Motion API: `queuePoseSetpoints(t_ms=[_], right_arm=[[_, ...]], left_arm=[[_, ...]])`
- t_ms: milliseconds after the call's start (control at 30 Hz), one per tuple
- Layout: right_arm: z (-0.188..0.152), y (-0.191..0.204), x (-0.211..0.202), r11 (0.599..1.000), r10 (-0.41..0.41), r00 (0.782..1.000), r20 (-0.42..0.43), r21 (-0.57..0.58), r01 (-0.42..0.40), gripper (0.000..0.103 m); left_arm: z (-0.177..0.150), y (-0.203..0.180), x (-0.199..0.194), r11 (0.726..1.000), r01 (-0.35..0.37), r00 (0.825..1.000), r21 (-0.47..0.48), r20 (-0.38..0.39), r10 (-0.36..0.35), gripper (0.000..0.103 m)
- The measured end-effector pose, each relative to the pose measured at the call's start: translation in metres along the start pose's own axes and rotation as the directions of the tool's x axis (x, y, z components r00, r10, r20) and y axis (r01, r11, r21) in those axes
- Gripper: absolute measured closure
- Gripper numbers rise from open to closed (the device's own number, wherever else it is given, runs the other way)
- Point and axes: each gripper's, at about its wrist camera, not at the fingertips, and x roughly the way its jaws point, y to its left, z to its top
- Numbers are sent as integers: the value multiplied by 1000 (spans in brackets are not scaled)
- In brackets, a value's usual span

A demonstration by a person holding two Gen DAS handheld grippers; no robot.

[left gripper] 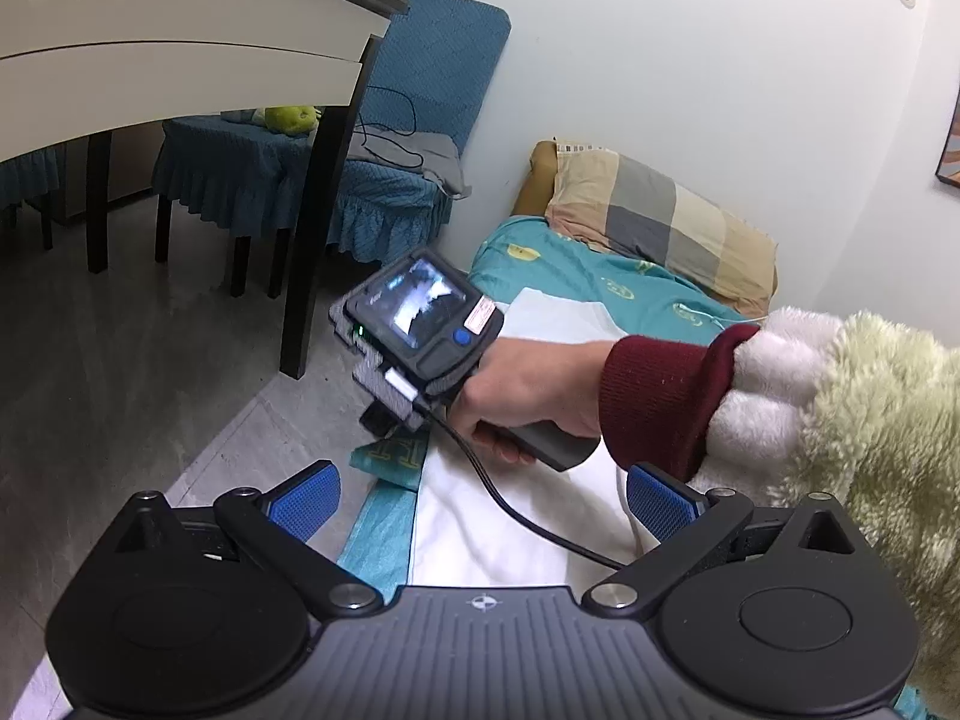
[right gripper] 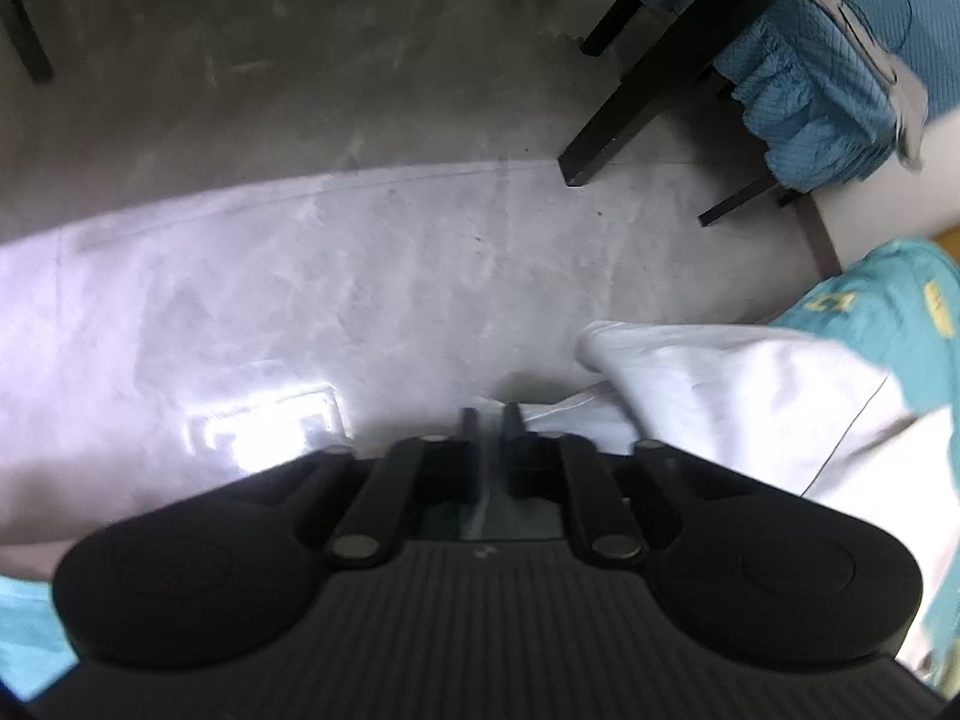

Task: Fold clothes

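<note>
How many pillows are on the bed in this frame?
1: a checked pillow at the head of the bed, against the wall. More could be hidden behind the person's fleecy sleeve.

left wrist view sharp and evenly lit; soft indoor light, source out of frame; white wall (left gripper: 690,72) bright without blowout; area under the table (left gripper: 180,48) dim, chair legs nearly black; small screen (left gripper: 420,306) on the right gripper's back glows, slightly overexposed; strong fisheye bend at the edges, table edge curves; right wrist view motion-blurred throughout, white garment (right gripper: 720,384) smeared, detail lost; hard specular glare patch on the grey floor (right gripper: 264,426), clipped white; purple-white wash across the left floor; top corners darker; gripper body underexposed
</note>
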Motion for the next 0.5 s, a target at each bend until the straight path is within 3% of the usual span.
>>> queuePoseSetpoints(t_ms=[133, 233, 367, 500], right_arm=[[-3, -31, -27, 982, 15, 993, 114, 185, -37, 99], [-19, -64, -65, 932, -8, 969, 247, 354, -83, 99], [-64, -105, -122, 815, -95, 911, 402, 557, -161, 99], [-138, -132, -163, 654, -218, 850, 479, 718, -237, 99]], left_arm=[[-2, -2, 5, 1000, -21, 1000, 14, -5, 21, 0], [-3, -8, 5, 999, -32, 999, 38, 4, 32, 0], [-7, -18, 5, 996, -49, 999, 81, 10, 48, 0], [-10, -29, 7, 991, -62, 998, 115, 13, 61, 0]])
